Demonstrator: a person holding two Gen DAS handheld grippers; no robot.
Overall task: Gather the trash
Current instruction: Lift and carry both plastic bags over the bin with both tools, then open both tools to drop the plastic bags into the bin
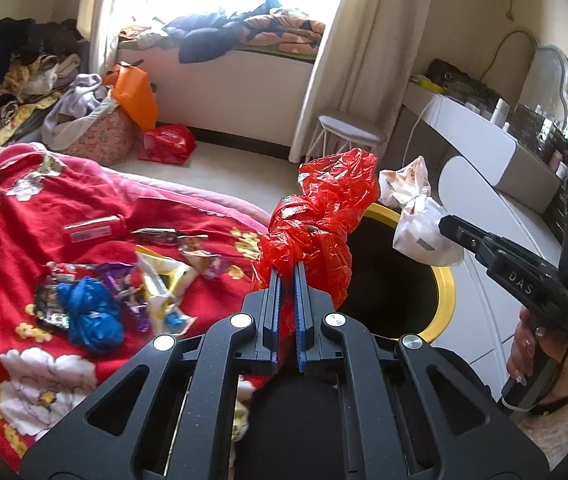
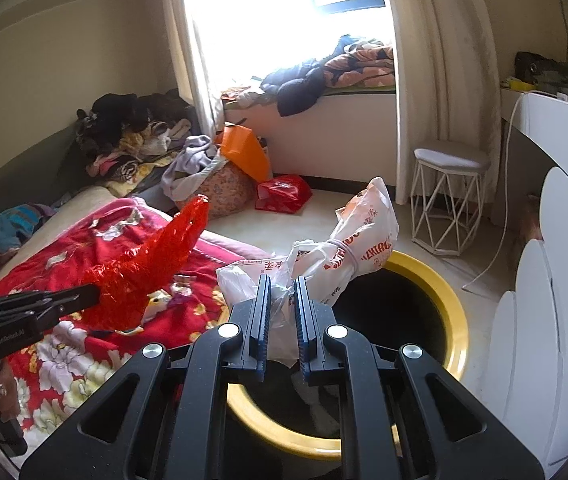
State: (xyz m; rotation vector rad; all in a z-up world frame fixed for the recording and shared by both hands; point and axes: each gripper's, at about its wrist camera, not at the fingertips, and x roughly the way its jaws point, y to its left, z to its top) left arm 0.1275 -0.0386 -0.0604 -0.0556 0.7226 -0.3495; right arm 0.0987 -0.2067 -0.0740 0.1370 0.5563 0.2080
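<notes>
Left gripper (image 1: 288,268) is pinching a crumpled red plastic bag (image 1: 320,220), fingers pressed nearly together on the plastic, bag sticking up and forward past the tips. It is hanging at the edge of the bed, just beside the yellow-rimmed bin (image 1: 442,300). From the right wrist view the same red bag (image 2: 151,268) is showing at left, held over the red floral blanket (image 2: 63,276).

Right gripper (image 2: 282,284) is clamping a white printed plastic bag (image 2: 348,248), knotted in the middle with a band; fingers are closed on its thin loose end, only a narrow gap between them. The bag is sitting above the near rim of the bin (image 2: 454,312), whose inside is dark (contents hard to make out). In the left view that white bag (image 1: 416,220) is hanging over the bin's far side, with the right gripper's black body reaching in from the right.

Still lying on the blanket (image 1: 11,240): a bunched blue bag (image 1: 91,316), several snack wrappers (image 1: 163,280), a flat red packet (image 1: 93,229).

Around: a white wire-legged stool (image 2: 448,196) by the curtain, a white bench (image 1: 480,136) crowded with small bottles, an orange paper bag (image 2: 243,152) and a red bag (image 2: 284,194) on the floor, clothes heaped on the window ledge (image 2: 324,72) and in the far corner. A white cable is trailing down from the bench to the floor near the bin.
</notes>
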